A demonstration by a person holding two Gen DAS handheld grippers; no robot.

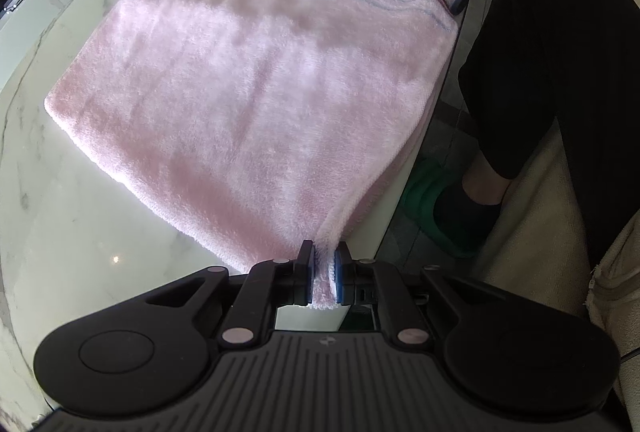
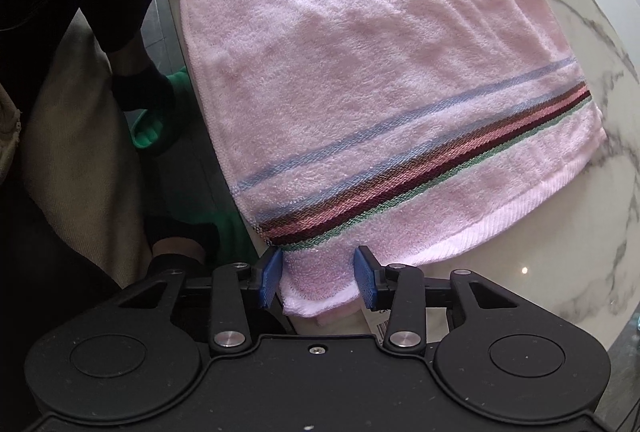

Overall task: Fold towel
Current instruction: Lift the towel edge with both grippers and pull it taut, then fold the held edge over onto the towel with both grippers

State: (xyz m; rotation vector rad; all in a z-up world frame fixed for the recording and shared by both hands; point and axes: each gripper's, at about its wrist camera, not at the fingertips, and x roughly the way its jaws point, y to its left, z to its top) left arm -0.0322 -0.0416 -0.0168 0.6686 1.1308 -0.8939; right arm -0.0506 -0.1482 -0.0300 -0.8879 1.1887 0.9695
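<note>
Your left gripper (image 1: 324, 274) is pinched tight on one near corner of the fluffy pink terry towel (image 1: 256, 79), so keep that hold steady. On the other side, your right gripper (image 2: 318, 278) stands part open astride the striped corner, pads not pressing; settle it squarely and close before you lift both corners together. The towel lies flat on the white marble-look table (image 2: 540, 272), its striped border at the right-hand end.

Left hand-held gripper (image 1: 324, 278) pinches pink towel (image 1: 256, 91) corner; towel flat on marble table (image 1: 80, 224).
</note>
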